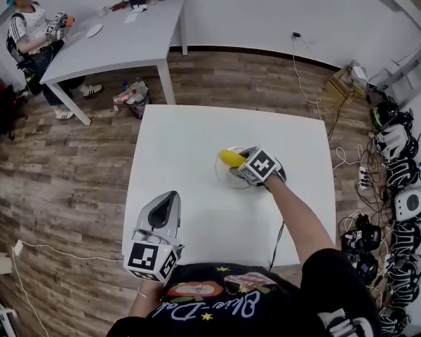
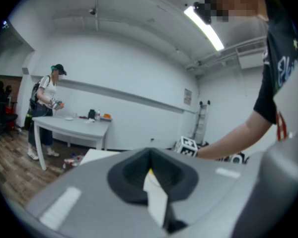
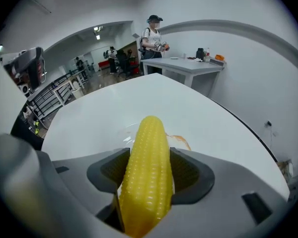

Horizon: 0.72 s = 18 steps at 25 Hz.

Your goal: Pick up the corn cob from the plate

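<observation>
A yellow corn cob (image 1: 231, 159) lies on a white plate (image 1: 226, 180) right of the white table's middle. My right gripper (image 1: 240, 164) is down over the plate, tilted steeply. Its jaws stand wide, one on each side of the corn cob (image 3: 148, 167), which fills the gap and points away from the camera. The plate (image 3: 120, 133) shows faintly under the cob. My left gripper (image 1: 168, 199) hovers over the table's near left part, apart from the plate and nearly level, its jaws together. In the left gripper view its jaws (image 2: 150, 155) meet around a pale strip.
The white table (image 1: 182, 139) stands on a wooden floor. Behind it a person (image 1: 34, 30) sits at a grey table (image 1: 119, 41) with small items on it. A bag (image 1: 132, 93) lies on the floor. Helmets and cables (image 1: 396, 188) crowd the right wall.
</observation>
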{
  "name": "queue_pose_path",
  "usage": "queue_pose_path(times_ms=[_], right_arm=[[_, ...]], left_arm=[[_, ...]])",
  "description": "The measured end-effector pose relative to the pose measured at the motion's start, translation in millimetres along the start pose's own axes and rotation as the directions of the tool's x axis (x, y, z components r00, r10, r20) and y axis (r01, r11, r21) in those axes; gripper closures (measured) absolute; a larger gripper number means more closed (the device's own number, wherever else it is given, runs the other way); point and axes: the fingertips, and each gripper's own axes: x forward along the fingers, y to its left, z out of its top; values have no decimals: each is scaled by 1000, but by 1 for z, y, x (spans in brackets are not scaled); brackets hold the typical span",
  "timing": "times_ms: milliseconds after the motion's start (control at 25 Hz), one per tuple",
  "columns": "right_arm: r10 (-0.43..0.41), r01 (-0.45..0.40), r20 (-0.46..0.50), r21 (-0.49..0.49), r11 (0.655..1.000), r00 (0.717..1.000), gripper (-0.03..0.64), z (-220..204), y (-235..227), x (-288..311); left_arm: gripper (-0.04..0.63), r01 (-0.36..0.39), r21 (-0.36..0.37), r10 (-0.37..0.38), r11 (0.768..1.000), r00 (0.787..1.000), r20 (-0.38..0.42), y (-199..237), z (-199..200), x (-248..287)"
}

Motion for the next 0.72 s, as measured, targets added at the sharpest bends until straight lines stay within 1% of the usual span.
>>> queue_pose_path(times_ms=[80, 120, 160, 240, 360, 400, 440, 480, 520, 560, 600, 640, 680, 720], right_arm=[[-43, 38, 79, 58, 998, 996, 368, -2, -2, -13], [-57, 43, 140, 100, 994, 988, 368, -1, -1, -22], [-64, 34, 212, 141, 989, 975, 368, 2, 2, -32], [-71, -6, 355, 212, 977, 932, 368, 8, 16, -56], [-117, -46, 513, 292, 955, 850, 368, 14, 37, -96], [-137, -55, 562, 311, 949, 816, 368, 16, 45, -109], [-155, -66, 611, 323, 944, 776, 368, 19, 53, -123], [-166, -79, 664, 323, 943, 729, 368, 22, 61, -137], [-167, -95, 720, 308, 947, 674, 368, 25, 71, -153], [-158, -109, 775, 281, 954, 612, 368, 29, 81, -169], [-147, -120, 823, 252, 960, 549, 368, 32, 90, -186], [-140, -126, 858, 230, 965, 494, 368, 35, 99, -201], [-139, -125, 881, 218, 968, 453, 368, 36, 106, -214], [-145, -118, 892, 215, 969, 427, 368, 36, 110, -223]], left_arm=[[597, 1, 5, -1, 1000, 1000, 2, 0, 1, -2], [597, 1, 7, -1, 1000, 1000, 5, 1, 1, -3], [597, 1, 9, -1, 1000, 1000, 8, 1, 1, -3], [597, 12, 13, -12, 1000, 1000, 18, -1, 3, -3], [597, 50, 32, -51, 998, 998, 26, -9, 8, 5], [597, 64, 44, -65, 997, 998, 27, -13, 9, 8], [597, 77, 58, -79, 995, 997, 27, -18, 10, 11], [597, 90, 73, -92, 993, 995, 26, -23, 12, 14], [597, 102, 85, -105, 991, 994, 26, -28, 13, 18], [597, 115, 92, -118, 989, 993, 29, -33, 15, 22], [597, 128, 95, -132, 987, 991, 33, -37, 17, 26], [597, 141, 96, -145, 985, 989, 36, -42, 18, 30], [597, 151, 97, -156, 984, 987, 37, -46, 19, 33], [597, 160, 99, -164, 982, 986, 36, -49, 20, 37]])
